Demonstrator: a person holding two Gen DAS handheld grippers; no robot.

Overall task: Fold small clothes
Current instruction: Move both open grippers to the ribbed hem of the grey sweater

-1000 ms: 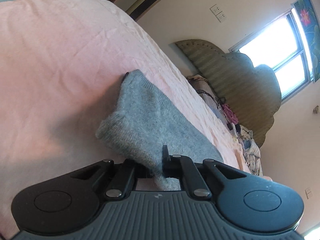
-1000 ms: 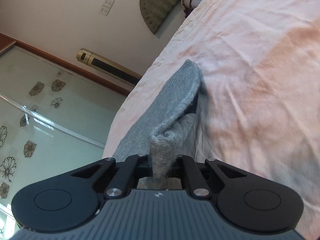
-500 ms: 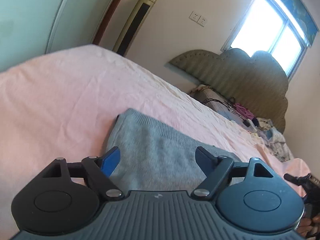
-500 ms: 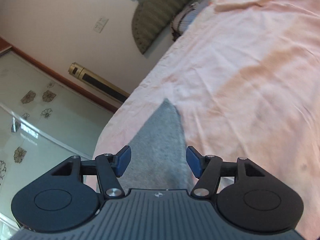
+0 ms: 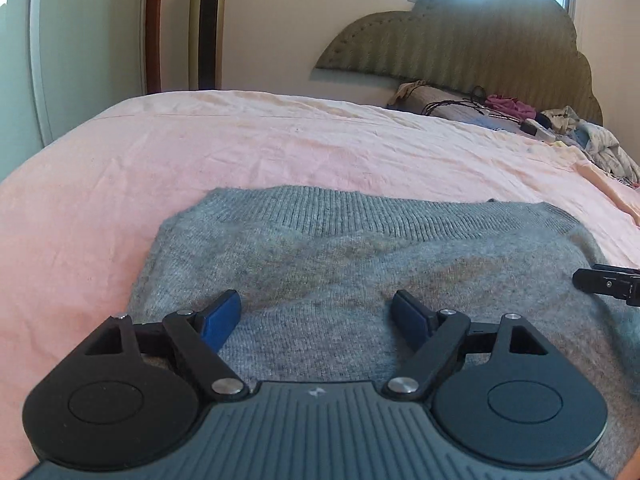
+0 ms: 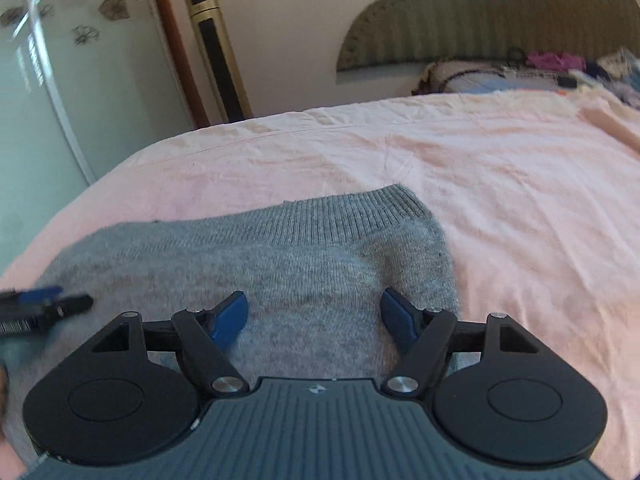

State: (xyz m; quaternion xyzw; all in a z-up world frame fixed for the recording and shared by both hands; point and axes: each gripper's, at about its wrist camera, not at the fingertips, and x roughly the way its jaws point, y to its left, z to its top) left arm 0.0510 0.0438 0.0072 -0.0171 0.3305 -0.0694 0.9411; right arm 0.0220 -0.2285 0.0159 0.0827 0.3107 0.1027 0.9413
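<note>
Grey knit garment [image 5: 360,264] lies flat across the lower middle of the frame on the pink sheet [image 5: 240,148], one fold apparently laid, more likely left. Left gripper [image 5: 318,314] is released, empty; right gripper [image 6: 312,316] is opening, grasping nothing. Soft fuzzy knit, ribbed far edge; beyond, a scalloped padded headboard [image 5: 472,40].

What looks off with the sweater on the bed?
Faint brownish discolouration across the middle of the grey knit sweater, below its ribbed band; stain or lighting, I cannot tell. Otherwise it lies flat on the pink bedsheet.
</note>
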